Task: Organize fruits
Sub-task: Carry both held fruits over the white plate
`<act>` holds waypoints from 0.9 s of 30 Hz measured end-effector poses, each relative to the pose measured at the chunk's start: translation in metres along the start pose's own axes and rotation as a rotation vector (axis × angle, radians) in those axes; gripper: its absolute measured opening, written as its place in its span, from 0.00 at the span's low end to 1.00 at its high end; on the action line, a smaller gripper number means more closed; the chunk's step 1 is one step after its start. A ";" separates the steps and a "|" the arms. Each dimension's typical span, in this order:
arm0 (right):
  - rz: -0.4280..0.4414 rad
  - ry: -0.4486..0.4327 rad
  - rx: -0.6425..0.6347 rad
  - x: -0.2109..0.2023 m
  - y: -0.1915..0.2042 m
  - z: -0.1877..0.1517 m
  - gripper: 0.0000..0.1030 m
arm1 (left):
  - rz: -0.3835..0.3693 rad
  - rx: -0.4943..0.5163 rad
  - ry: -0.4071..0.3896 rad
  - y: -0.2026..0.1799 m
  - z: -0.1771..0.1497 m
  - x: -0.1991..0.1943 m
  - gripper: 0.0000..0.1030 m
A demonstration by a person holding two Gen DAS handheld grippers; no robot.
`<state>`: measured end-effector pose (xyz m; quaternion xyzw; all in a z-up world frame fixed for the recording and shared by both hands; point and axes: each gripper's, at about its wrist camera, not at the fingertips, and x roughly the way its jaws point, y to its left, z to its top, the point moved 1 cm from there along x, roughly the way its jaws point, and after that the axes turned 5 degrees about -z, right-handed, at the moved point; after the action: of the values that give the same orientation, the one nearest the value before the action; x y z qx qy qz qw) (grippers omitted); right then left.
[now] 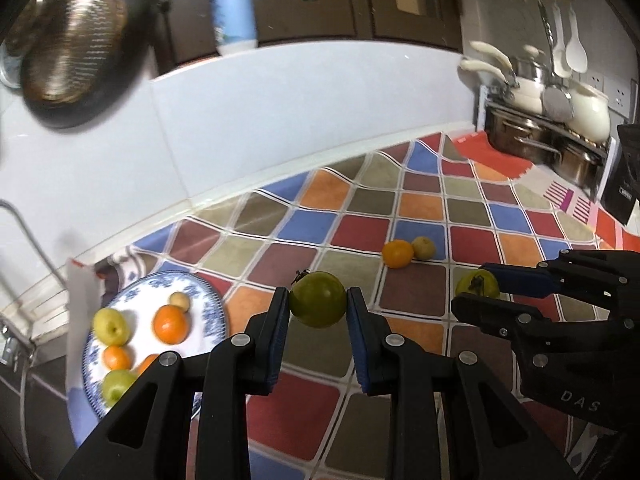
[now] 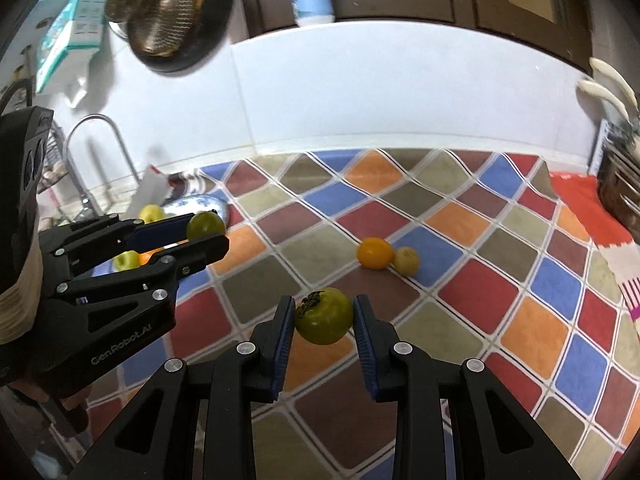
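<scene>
Fingers [image 1: 280,320] around green tomato [image 1: 318,300]

I count two green tomatoes [image 1: 318,299] [image 1: 478,284], one in each of my two grippers [image 1: 318,308] [image 2: 324,314], an orange [image 1: 397,253] touching a small pale fruit [image 1: 423,247] on the checkered cloth [image 1: 420,200], and at least six fruits on one blue-patterned plate [image 1: 208,300].

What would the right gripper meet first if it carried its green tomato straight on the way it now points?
Probably the orange lying on the chequered cloth, just ahead of the right gripper and its green tomato; depth is uncertain.
</scene>
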<state>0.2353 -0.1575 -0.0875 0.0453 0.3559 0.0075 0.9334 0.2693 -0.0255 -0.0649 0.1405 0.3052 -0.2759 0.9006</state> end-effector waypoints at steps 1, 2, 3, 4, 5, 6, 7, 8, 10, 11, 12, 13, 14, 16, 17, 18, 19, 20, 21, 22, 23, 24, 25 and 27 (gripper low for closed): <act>0.007 -0.003 -0.006 -0.002 0.002 0.001 0.30 | 0.010 -0.008 -0.006 0.002 -0.001 -0.005 0.28; 0.020 -0.008 -0.015 -0.005 0.005 0.002 0.30 | 0.017 -0.014 -0.011 0.003 -0.002 -0.009 0.28; 0.031 -0.012 -0.021 -0.007 0.008 0.004 0.30 | 0.029 -0.025 -0.019 0.005 -0.003 -0.015 0.28; 0.044 -0.018 -0.030 -0.009 0.012 0.006 0.30 | 0.037 -0.032 -0.024 0.007 -0.005 -0.019 0.28; 0.053 -0.024 -0.042 -0.012 0.015 0.007 0.30 | 0.046 -0.040 -0.029 0.009 -0.006 -0.024 0.28; 0.057 -0.031 -0.052 -0.014 0.018 0.008 0.30 | 0.059 -0.051 -0.035 0.011 -0.007 -0.029 0.28; 0.066 -0.040 -0.064 -0.017 0.022 0.010 0.30 | 0.071 -0.060 -0.040 0.013 -0.009 -0.033 0.28; 0.075 -0.047 -0.075 -0.019 0.026 0.012 0.30 | 0.081 -0.069 -0.044 0.015 -0.010 -0.037 0.28; 0.086 -0.062 -0.093 -0.022 0.032 0.015 0.30 | 0.101 -0.084 -0.050 0.020 -0.012 -0.044 0.28; 0.097 -0.072 -0.106 -0.024 0.037 0.018 0.30 | 0.113 -0.091 -0.054 0.022 -0.013 -0.048 0.28; 0.103 -0.079 -0.112 -0.025 0.039 0.020 0.30 | 0.125 -0.096 -0.057 0.024 -0.014 -0.052 0.28; 0.112 -0.089 -0.124 -0.027 0.043 0.023 0.30 | 0.137 -0.102 -0.060 0.027 -0.016 -0.056 0.28; 0.121 -0.095 -0.132 -0.027 0.047 0.025 0.30 | 0.145 -0.106 -0.062 0.029 -0.016 -0.059 0.28; 0.140 -0.104 -0.144 -0.026 0.053 0.029 0.30 | 0.172 -0.117 -0.065 0.036 -0.019 -0.067 0.28; 0.148 -0.110 -0.153 -0.026 0.057 0.032 0.30 | 0.183 -0.120 -0.064 0.039 -0.020 -0.069 0.28; 0.158 -0.118 -0.168 -0.025 0.063 0.035 0.30 | 0.196 -0.124 -0.064 0.042 -0.021 -0.072 0.28; 0.168 -0.124 -0.178 -0.026 0.067 0.037 0.30 | 0.204 -0.128 -0.064 0.045 -0.022 -0.074 0.28; 0.174 -0.129 -0.184 -0.026 0.070 0.038 0.30 | 0.216 -0.132 -0.064 0.049 -0.023 -0.078 0.28; 0.184 -0.135 -0.196 -0.025 0.076 0.041 0.30 | 0.227 -0.136 -0.065 0.053 -0.025 -0.080 0.28; 0.194 -0.138 -0.203 -0.024 0.080 0.043 0.30 | 0.237 -0.140 -0.067 0.057 -0.025 -0.082 0.28; 0.201 -0.139 -0.207 -0.023 0.083 0.044 0.30 | 0.243 -0.142 -0.068 0.060 -0.026 -0.084 0.28; 0.216 -0.140 -0.211 -0.022 0.089 0.046 0.30 | 0.253 -0.148 -0.070 0.064 -0.026 -0.087 0.28; 0.227 -0.141 -0.214 -0.021 0.093 0.048 0.30 | 0.259 -0.150 -0.071 0.067 -0.026 -0.088 0.28; 0.243 -0.145 -0.220 -0.019 0.101 0.051 0.30 | 0.270 -0.157 -0.075 0.074 -0.027 -0.092 0.28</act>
<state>0.2567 -0.0623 -0.0279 -0.0139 0.2768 0.1555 0.9481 0.2391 0.0836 -0.0222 0.0992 0.2704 -0.1326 0.9484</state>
